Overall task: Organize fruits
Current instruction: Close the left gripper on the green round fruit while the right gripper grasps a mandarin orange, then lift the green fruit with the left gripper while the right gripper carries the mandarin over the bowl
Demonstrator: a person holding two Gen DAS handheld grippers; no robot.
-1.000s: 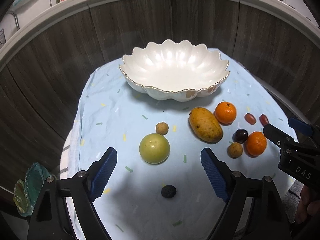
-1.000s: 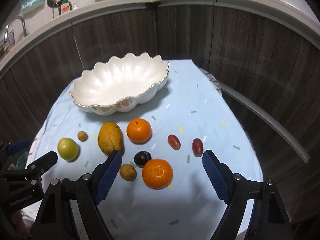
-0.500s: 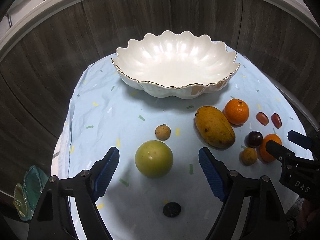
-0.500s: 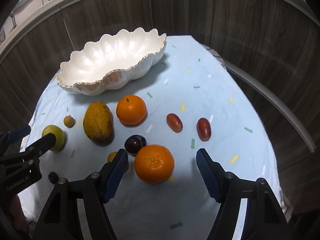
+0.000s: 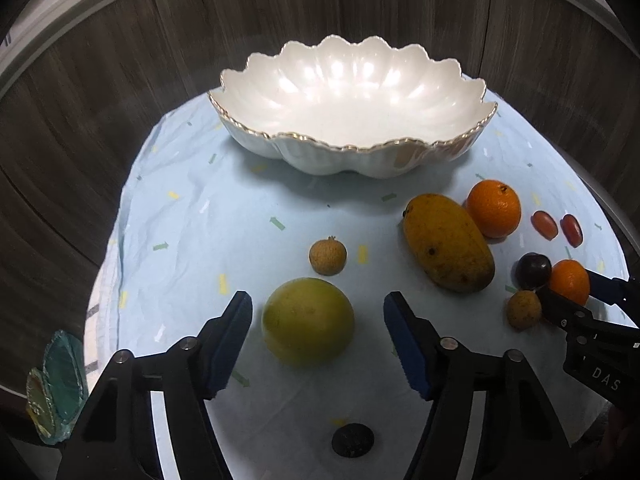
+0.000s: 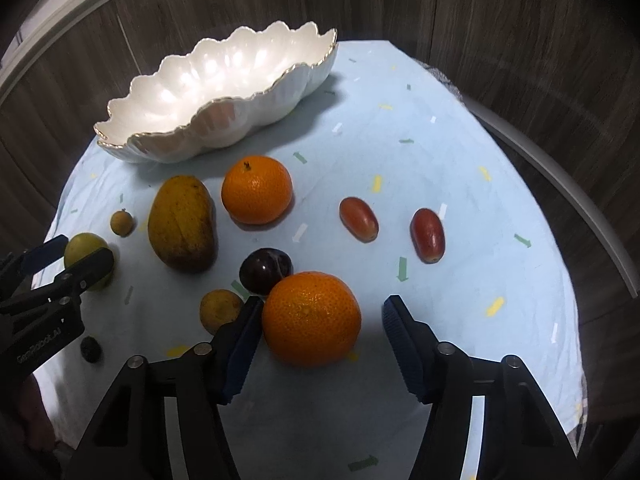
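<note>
A white scalloped bowl with a gold rim stands empty at the back of the light blue cloth; it also shows in the right wrist view. My left gripper is open, its jaws on either side of a yellow-green round fruit without touching it. My right gripper is open around the near orange; its left pad is close against the fruit. A mango, a second orange, a dark plum and two red oval fruits lie on the cloth.
Two small brown fruits and a small dark fruit lie near the grippers. Dark wood panels curve around behind the table. A teal object sits off the cloth's left edge.
Both grippers have moved forward and down. The green fruit now sits between the left jaws and the near orange between the right jaws. Nothing is gripped.
</note>
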